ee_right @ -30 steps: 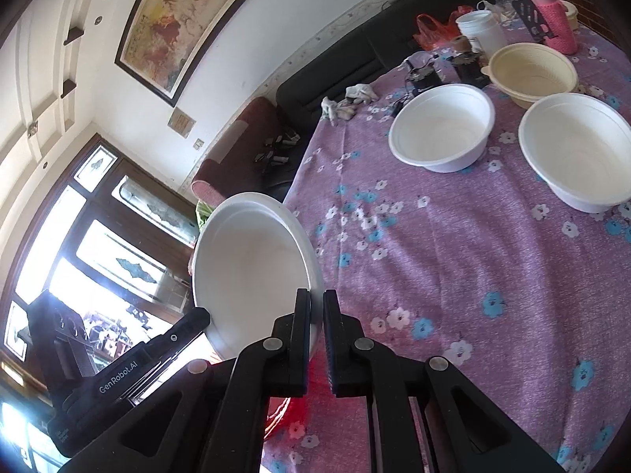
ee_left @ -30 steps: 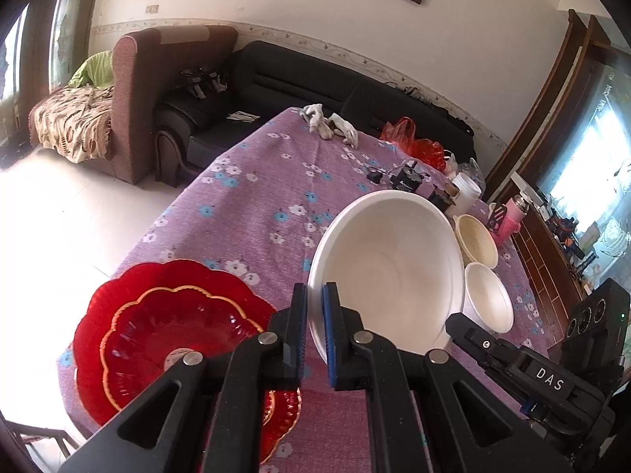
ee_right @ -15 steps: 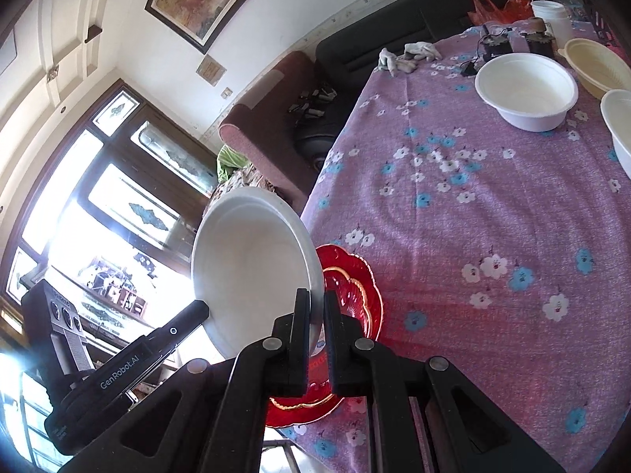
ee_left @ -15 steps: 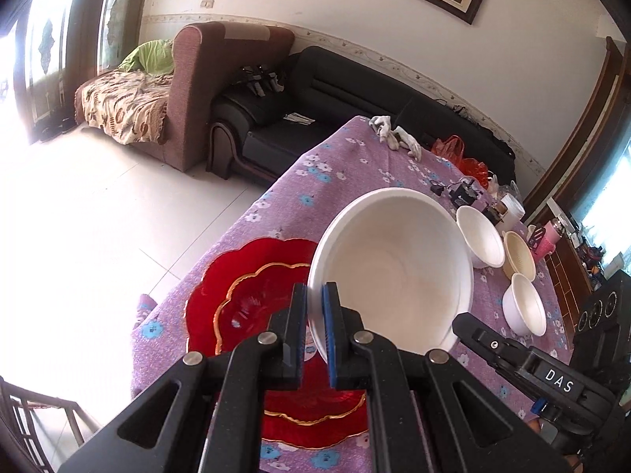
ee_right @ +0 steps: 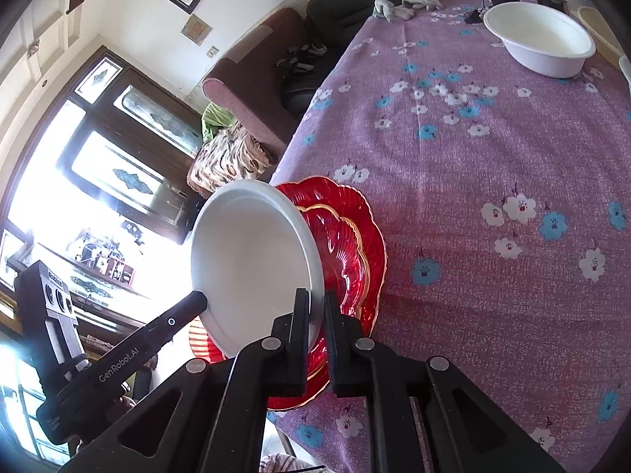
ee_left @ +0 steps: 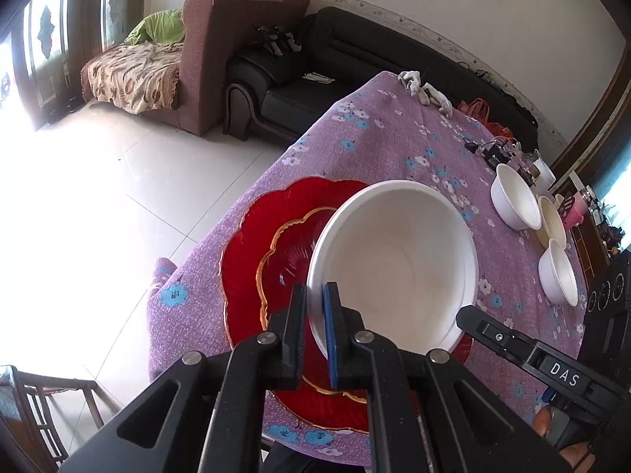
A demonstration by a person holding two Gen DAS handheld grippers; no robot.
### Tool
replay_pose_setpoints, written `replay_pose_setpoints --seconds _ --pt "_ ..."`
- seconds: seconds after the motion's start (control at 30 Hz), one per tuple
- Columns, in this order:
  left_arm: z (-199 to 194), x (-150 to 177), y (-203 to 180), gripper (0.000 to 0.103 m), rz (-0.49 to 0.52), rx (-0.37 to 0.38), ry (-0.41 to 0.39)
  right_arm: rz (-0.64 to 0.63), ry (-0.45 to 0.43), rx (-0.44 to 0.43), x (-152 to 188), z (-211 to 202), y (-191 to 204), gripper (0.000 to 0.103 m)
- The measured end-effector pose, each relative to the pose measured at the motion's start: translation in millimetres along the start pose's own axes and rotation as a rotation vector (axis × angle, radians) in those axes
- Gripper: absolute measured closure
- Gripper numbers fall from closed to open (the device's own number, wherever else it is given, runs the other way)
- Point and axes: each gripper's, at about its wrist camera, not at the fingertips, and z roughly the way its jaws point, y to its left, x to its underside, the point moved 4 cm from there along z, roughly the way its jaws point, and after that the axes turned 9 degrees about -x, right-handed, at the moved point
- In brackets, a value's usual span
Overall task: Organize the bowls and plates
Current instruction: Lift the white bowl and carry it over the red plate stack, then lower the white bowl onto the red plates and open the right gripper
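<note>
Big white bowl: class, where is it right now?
The big white bowl is held by both claws, left and right, above the red plates at the table's near end.

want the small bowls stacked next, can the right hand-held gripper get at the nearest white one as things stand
Probably not yet. The right hand-held gripper is shut on the big white bowl's rim, shared with the left hand-held gripper. The small white bowl sits unobstructed farther along the table.

White bowl now lower, over red plates.
</note>
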Motion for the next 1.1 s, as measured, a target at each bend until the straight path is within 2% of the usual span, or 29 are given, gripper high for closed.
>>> replay_pose_setpoints --seconds 0.13,0.27,0.37,0.5,0.6,0.73,0.8,0.87,1.0,1.1 --pt "-1 1 4 0.094 0.010 -0.003 0.010 0.005 0.030 -0.003 3 9 -4 0.094" --pt "-9 -4 10 0.090 0.033 -0.073 -0.031 0.001 0.037 0.013 1 13 -7 0.094" --pt "-16 -9 19 0.090 0.016 -0.083 -0.048 0.008 0.036 0.014 -1 11 -9 0.094" --pt "-24 -16 26 0.090 -0.002 -0.080 -0.067 0.039 0.096 -0.038 0 15 -9 0.092" --pt "-27 -19 26 0.090 -0.011 -0.065 -0.072 0.042 0.103 -0.073 0 17 -2 0.092" --pt "-32 -20 25 0.090 -0.019 -0.055 -0.083 0.132 0.156 -0.122 0 20 -7 0.092" --pt "-34 -21 25 0.090 -0.025 -0.045 -0.084 0.150 0.169 -0.141 -1 20 -12 0.081" --pt "-35 -22 23 0.090 -0.022 -0.042 -0.087 0.156 0.161 -0.139 -3 16 -15 0.073" --pt "-43 -25 7 0.090 -0.001 -0.020 -0.106 0.074 0.127 -0.101 -6 -5 -10 0.072" --pt "-51 -24 -19 0.088 0.053 0.001 -0.129 0.019 0.058 -0.092 -12 -33 -8 0.072"
